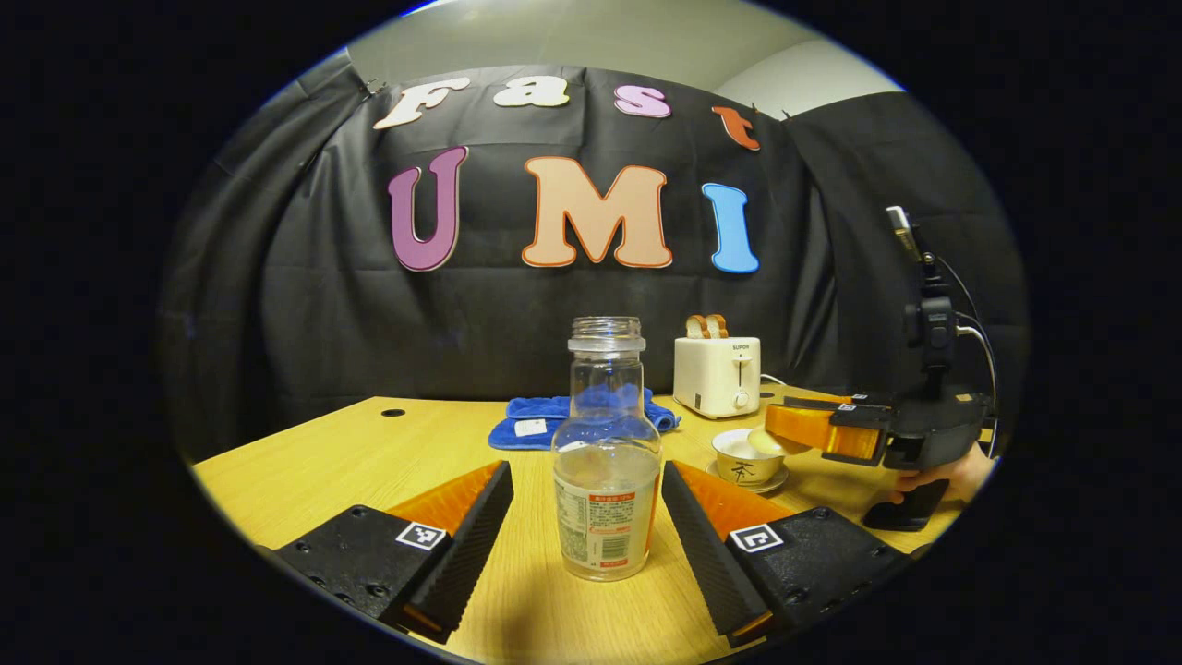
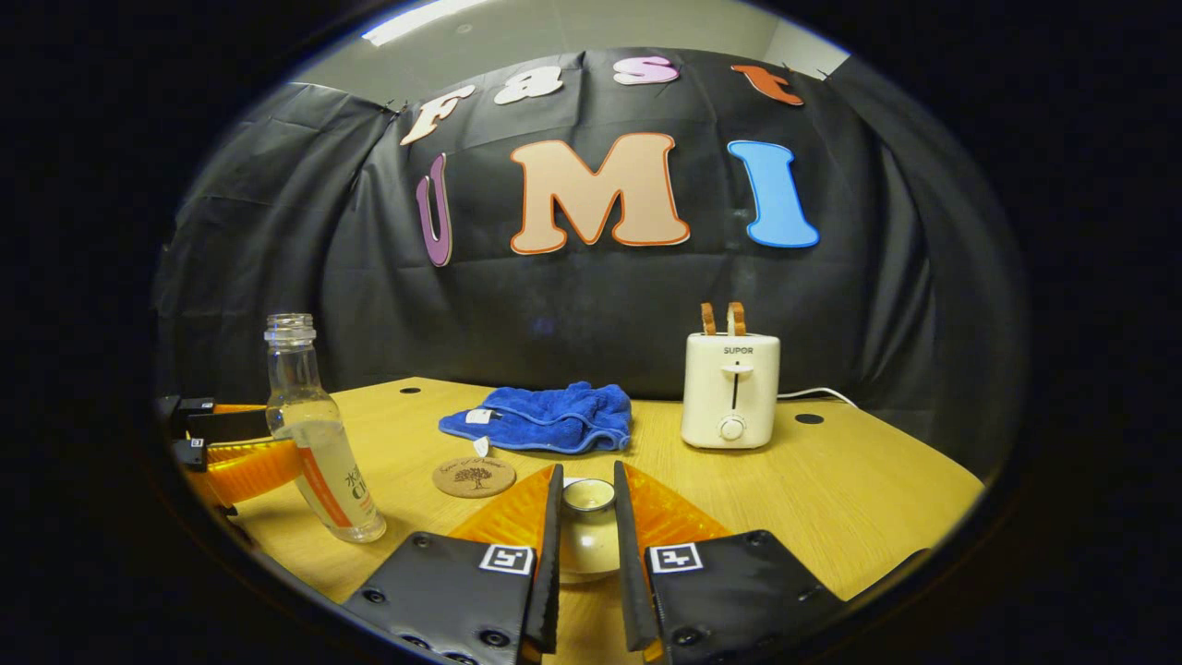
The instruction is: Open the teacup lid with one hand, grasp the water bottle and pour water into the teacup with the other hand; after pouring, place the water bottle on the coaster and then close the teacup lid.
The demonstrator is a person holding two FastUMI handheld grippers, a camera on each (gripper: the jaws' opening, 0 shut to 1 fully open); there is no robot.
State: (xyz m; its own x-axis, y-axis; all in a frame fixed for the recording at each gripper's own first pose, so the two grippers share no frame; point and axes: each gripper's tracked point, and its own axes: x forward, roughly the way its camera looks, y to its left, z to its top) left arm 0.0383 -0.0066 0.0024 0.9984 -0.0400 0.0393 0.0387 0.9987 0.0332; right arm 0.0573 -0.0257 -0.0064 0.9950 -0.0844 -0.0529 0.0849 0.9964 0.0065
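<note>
While the right gripper point(image 2: 587, 545) clamps the lid point(image 2: 588, 531), hiding its rim, left gripper point(image 1: 587, 517) jaws stand wide around the bottle point(image 1: 606, 462).

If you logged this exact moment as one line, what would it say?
step: lid lifted, bottle approach | left hand-held gripper: open around water bottle | right hand-held gripper: shut on teacup lid | teacup: uncovered | coaster: bare
</note>
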